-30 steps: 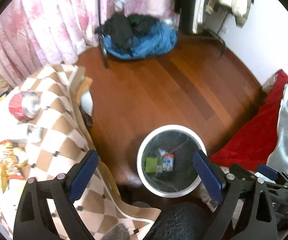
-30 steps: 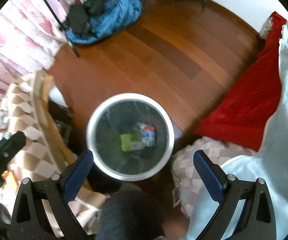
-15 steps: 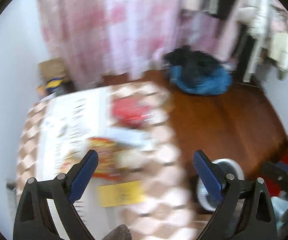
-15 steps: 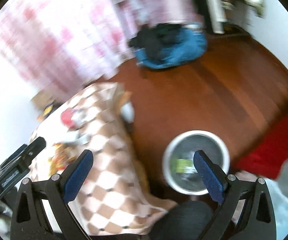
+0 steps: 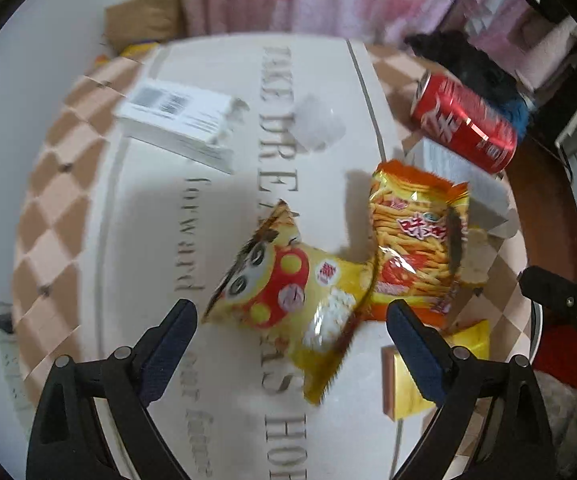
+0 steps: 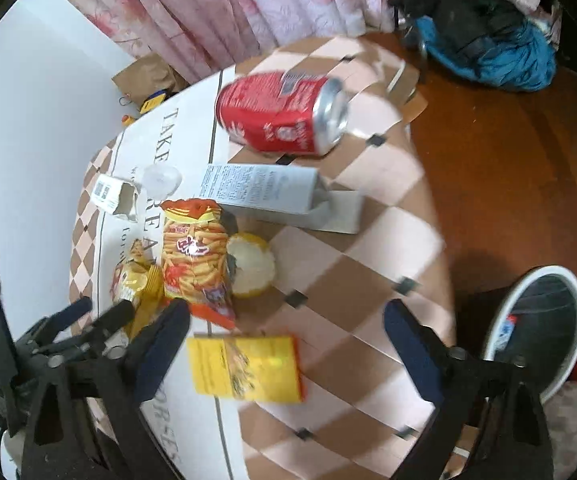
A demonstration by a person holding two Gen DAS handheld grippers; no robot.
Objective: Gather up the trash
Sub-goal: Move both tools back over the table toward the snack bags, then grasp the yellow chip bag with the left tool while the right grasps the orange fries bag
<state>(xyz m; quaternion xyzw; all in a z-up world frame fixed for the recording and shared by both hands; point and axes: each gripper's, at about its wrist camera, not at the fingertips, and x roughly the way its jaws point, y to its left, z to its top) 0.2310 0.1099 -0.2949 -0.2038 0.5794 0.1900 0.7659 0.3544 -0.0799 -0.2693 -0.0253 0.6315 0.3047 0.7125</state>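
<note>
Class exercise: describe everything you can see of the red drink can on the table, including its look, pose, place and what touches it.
The red can is a metal drink can with white lettering and a bare silver end. It lies on its side on the checked tablecloth, its silver end facing the table edge and the wooden floor. It sits at the far side of the table, just beyond the long white carton. Whether the two touch cannot be told. It looks undented, and neither tool is near it.

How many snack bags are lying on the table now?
2. The yellow mushroom bag lies between the left hand-held gripper's fingers; the orange stick-snack bag overlaps its right edge. Others may be hidden.
</note>
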